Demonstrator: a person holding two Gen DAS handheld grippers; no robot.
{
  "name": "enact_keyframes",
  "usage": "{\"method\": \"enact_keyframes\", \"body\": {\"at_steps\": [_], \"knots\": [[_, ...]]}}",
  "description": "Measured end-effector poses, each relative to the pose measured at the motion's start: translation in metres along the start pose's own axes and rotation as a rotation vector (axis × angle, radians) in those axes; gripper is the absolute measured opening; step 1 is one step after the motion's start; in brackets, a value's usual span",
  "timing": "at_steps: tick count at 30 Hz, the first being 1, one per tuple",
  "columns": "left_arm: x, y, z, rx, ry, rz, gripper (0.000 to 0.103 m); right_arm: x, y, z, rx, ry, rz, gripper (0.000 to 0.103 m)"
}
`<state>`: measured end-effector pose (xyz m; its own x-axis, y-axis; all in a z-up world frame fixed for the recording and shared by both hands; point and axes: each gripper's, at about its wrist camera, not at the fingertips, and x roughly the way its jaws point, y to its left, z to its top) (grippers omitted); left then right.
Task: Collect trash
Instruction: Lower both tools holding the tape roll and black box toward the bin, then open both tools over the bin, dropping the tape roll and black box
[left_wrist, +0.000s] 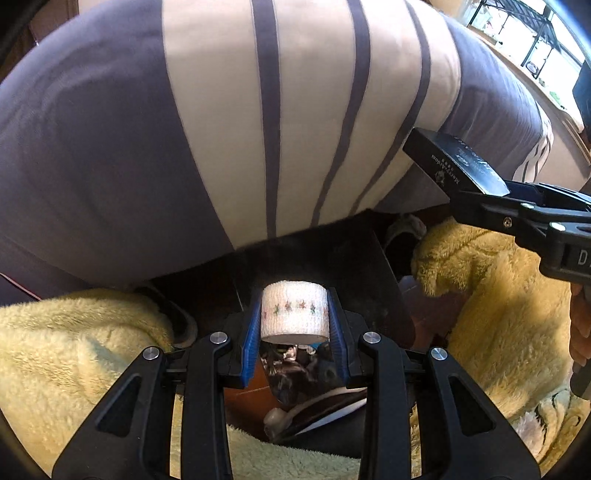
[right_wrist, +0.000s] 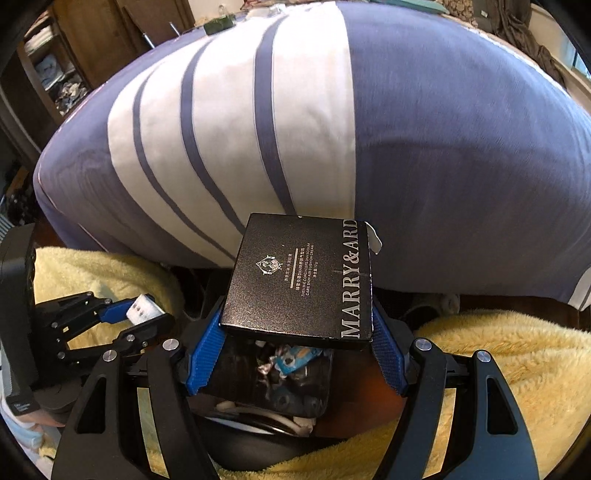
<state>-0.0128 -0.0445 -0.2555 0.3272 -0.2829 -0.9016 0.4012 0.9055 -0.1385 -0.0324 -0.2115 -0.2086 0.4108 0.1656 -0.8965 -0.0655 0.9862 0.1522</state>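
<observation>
- This is a home bedroom: a bed (right_wrist: 443, 155) fills most of both views, its cover (left_wrist: 110, 140) grey-blue with a broad white panel crossed by 3 dark stripes.
- A wooden wardrobe (right_wrist: 122, 33) stands behind the bed, with open shelves (right_wrist: 48, 70) of folded clothes beside it.
- A fluffy yellow blanket or rug (right_wrist: 498, 369) lies at the bed's foot.
- A slipper (left_wrist: 402, 229) sits on the dark floor under the bed's edge.
- A bright window (left_wrist: 528, 40) with dark bars lights the far side.
</observation>
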Motion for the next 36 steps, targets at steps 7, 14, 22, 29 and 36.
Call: {"method": "enact_keyframes", "body": {"at_steps": [7,14,22,29,36], "knots": [[0.023,0.002,-0.007,-0.004,0.069,-0.029,0.031,0.031,-0.001,-0.003,0.015,0.093,0.032,0.073],[0.040,0.002,-0.009,-0.014,0.118,-0.055,0.031,0.063,0.004,-0.010,0.016,0.202,0.084,0.073],[0.050,0.008,-0.010,-0.029,0.152,-0.063,0.038,0.069,0.000,-0.008,0.046,0.204,0.090,0.075],[0.039,0.010,-0.009,-0.033,0.126,-0.032,0.056,0.060,-0.005,-0.004,0.062,0.171,0.084,0.082],[0.013,0.016,-0.002,-0.058,0.058,0.001,0.078,0.042,-0.013,0.001,0.089,0.106,0.064,0.091]]}}
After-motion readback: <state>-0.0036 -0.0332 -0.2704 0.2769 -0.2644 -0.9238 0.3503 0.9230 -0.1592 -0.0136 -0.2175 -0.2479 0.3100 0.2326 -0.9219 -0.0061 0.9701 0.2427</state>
